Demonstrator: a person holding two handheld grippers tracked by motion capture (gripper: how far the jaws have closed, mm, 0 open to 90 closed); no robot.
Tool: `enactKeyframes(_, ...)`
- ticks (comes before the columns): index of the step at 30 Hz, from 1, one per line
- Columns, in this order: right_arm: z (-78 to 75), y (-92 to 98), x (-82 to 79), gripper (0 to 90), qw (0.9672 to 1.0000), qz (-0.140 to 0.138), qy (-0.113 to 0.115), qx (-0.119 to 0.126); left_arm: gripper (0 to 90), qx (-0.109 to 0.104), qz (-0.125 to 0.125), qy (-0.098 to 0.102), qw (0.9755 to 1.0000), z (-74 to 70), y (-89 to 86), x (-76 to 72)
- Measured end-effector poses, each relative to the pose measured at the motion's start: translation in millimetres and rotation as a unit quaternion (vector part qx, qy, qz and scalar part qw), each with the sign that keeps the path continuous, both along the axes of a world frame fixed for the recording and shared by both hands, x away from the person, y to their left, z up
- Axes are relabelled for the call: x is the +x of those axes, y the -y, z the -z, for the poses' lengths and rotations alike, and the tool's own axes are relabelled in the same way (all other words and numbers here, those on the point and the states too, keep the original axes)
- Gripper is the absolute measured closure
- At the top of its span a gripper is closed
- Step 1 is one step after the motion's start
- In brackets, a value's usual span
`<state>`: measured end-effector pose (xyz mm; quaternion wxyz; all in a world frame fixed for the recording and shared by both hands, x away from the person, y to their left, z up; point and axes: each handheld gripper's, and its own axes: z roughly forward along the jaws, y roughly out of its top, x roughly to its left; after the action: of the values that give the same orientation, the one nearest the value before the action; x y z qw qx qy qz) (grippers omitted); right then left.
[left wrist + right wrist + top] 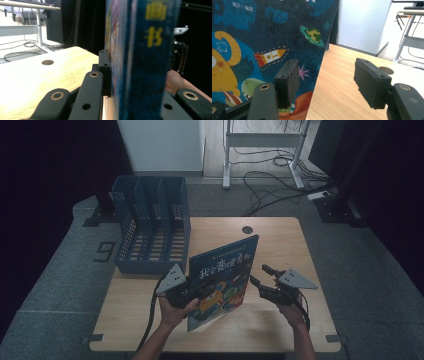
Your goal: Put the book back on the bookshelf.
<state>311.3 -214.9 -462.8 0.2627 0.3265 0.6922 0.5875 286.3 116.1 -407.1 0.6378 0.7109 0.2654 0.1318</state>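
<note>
Left hand-held gripper [192, 292] clamped on book's [222, 280] spine edge, book stood upright on surface [280, 330], low corner down near front. Right hand-held gripper [260, 277] just beside book's free edge, jaws parted, nothing between pads. Book thin, hard glossy cover, deep blue, cartoon rocket and planet, yellow lettering on spine. Surface pale wood grain, round cable hole at back. Farther back: blue perforated plastic file rack [152, 227], slots vacant. Judgement: book lifted and steadied; carry to rack and slotting still ahead.
</note>
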Motion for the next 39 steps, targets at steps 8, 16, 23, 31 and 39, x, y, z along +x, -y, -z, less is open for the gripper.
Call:
enactKeyframes(8,-0.1,2.7,-0.1,36.4,1.0000,0.003,-0.001,0.003,82.5,-0.009,-0.012,0.014,0.9998,-12.6,-9.6,-2.9)
enactKeyframes(16,1.6,3.6,0.0,36.5,1.0000,0.006,-0.005,0.000,82.4,-0.012,-0.039,0.035,0.9986,-26.7,-24.8,-7.1)
enactKeyframes(23,5.4,3.4,0.6,36.6,0.9999,0.010,-0.013,-0.004,82.5,-0.028,-0.061,0.043,0.9968,-35.4,-42.9,-8.8)
enactKeyframes(31,16.1,9.5,-7.9,36.5,0.9991,0.003,-0.037,-0.022,82.4,-0.016,-0.077,0.049,0.9957,-42.2,-54.4,-8.5)
enactKeyframes(39,45.1,20.7,-16.0,36.4,0.9965,0.024,-0.071,-0.038,82.4,-0.016,-0.090,0.056,0.9942,-45.1,-62.2,-12.4)
